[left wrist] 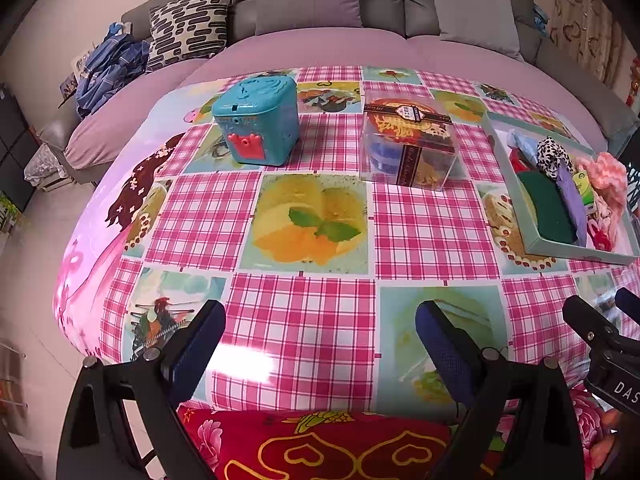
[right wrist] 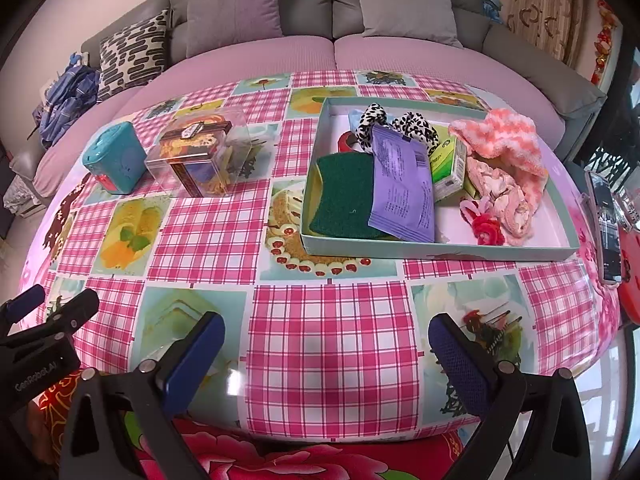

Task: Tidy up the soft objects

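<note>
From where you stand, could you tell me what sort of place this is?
Most likely a home living room: a grey sofa with cushions stands behind a table with a pink checked tablecloth, and a tray of household odds and ends sits on it.

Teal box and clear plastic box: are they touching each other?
Apart. The left wrist view shows the teal box and the clear plastic box separated by a plain strip of pink checked tablecloth.
</note>
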### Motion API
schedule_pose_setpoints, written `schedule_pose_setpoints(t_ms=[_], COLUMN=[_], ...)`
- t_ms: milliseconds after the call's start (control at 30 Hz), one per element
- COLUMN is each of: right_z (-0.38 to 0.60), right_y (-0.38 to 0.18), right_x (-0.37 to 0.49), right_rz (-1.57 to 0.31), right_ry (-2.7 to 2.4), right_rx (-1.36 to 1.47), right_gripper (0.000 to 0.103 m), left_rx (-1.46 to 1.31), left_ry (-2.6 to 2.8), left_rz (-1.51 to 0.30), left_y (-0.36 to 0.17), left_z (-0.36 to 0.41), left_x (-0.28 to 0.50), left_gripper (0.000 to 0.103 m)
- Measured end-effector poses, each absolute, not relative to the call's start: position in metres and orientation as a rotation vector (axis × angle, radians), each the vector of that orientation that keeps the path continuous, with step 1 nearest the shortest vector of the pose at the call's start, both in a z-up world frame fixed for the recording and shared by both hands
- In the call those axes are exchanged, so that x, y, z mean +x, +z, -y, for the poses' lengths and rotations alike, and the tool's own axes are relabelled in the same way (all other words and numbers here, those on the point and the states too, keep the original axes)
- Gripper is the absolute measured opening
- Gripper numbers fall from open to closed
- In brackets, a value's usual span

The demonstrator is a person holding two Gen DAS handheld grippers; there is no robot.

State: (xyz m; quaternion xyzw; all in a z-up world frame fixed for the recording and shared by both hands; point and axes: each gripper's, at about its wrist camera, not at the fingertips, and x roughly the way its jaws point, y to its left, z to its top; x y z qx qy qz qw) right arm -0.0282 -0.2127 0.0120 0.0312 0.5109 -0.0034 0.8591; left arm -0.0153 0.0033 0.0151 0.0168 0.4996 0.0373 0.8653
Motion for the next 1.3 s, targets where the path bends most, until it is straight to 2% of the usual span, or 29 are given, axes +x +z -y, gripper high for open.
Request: schedule_pose_setpoints(t_ms=[1300], right_z=[0.2126], right_y=[0.0109], right_x=[-0.0298], right_rz=[-1.074], right_ry=[-0.023], right_rx=[0.066], right_gripper=[0.103], left_rx=[0.036], left_ry=[0.084], left_rz=[-1.066], left_y=[0.0115], left_z=[-0.0030], left_x=[-0.0135], left_gripper=[0.096])
